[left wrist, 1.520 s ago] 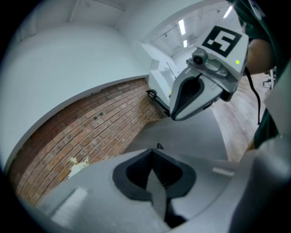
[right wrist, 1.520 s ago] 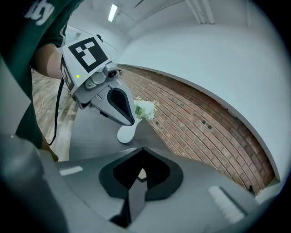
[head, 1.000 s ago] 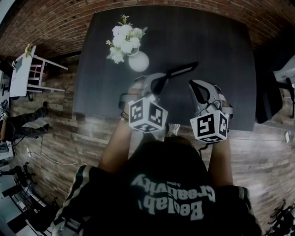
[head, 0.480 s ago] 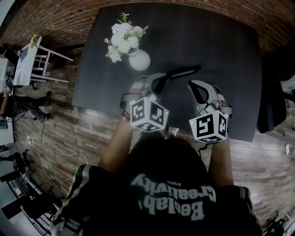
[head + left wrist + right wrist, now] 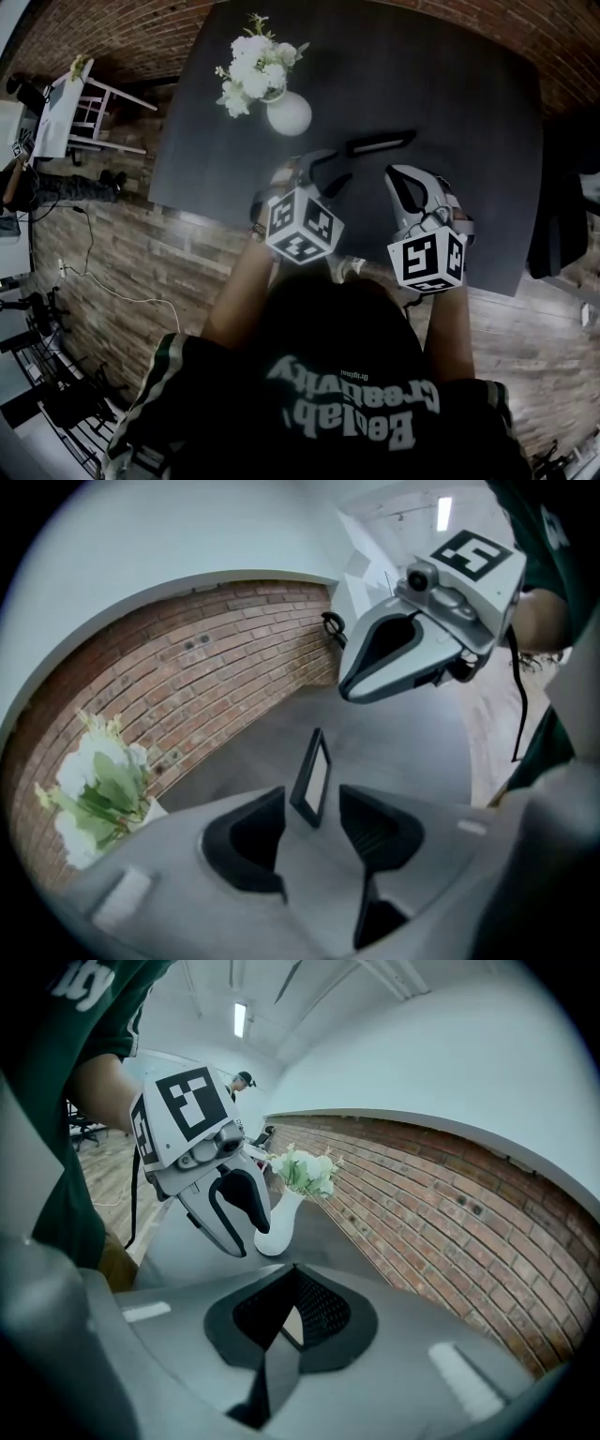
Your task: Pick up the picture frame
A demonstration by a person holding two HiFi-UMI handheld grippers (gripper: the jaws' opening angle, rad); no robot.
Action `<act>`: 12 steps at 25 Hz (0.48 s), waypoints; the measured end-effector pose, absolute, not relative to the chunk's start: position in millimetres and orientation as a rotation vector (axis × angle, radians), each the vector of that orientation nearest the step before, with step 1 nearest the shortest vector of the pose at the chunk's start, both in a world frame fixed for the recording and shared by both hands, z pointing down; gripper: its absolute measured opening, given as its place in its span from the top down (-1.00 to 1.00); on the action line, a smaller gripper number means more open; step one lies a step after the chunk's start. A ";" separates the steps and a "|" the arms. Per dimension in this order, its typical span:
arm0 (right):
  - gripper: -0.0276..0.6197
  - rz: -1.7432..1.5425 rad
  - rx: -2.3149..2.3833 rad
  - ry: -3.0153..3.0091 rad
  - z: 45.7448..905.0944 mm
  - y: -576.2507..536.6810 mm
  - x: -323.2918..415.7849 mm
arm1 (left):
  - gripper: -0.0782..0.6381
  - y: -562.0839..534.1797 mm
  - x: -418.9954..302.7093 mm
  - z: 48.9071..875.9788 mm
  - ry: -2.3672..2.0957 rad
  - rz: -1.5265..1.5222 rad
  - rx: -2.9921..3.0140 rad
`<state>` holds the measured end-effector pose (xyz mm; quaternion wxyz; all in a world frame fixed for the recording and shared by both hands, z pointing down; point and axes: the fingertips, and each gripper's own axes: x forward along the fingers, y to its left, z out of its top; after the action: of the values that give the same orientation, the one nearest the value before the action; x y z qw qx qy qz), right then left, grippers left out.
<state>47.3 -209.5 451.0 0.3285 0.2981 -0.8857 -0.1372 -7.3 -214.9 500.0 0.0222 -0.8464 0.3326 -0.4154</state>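
Plank floor and a brick wall border the dark worktop. A white flower vase stands at its left. The left tongs are opening, and the picture frame stands upright on the worktop in their gap, unpressed. The right tongs are closed and empty. A second ago the left tongs were clamped on the frame.

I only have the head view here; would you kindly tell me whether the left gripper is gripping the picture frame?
Observer: No. On the left gripper the jaws are opening and do not press the picture frame.
Operator: Is the frame standing?
Observer: Yes, it stands upright on the table, its pale face showing.
Operator: And the right gripper?
Observer: On the right gripper the jaws are together.
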 end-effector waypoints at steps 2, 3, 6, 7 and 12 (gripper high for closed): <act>0.90 -0.346 0.784 -2.309 454.2 -211.2 48.9 | 0.22 -217.2 -8.8 506.3 1.032 -1.287 -2.662; 0.90 -0.337 0.787 -2.303 456.2 -211.8 49.3 | 0.18 -219.0 -10.1 509.8 1.028 -1.291 -2.678; 0.90 -0.307 0.800 -2.285 462.8 -214.2 48.9 | 0.09 -225.3 -13.1 520.7 1.002 -1.303 -2.720; 0.90 -0.296 0.805 -2.278 465.0 -215.2 48.3 | 0.08 -227.3 -13.4 524.4 0.989 -1.305 -2.733; 0.90 -0.262 0.829 -2.246 473.1 -225.1 42.1 | 0.08 -242.8 -19.5 540.9 0.925 -1.321 -2.771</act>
<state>42.1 -225.1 473.1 0.3583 0.3213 -0.8706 -0.1017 -19.5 -242.8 540.9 -0.0323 -0.8639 0.2883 -0.4117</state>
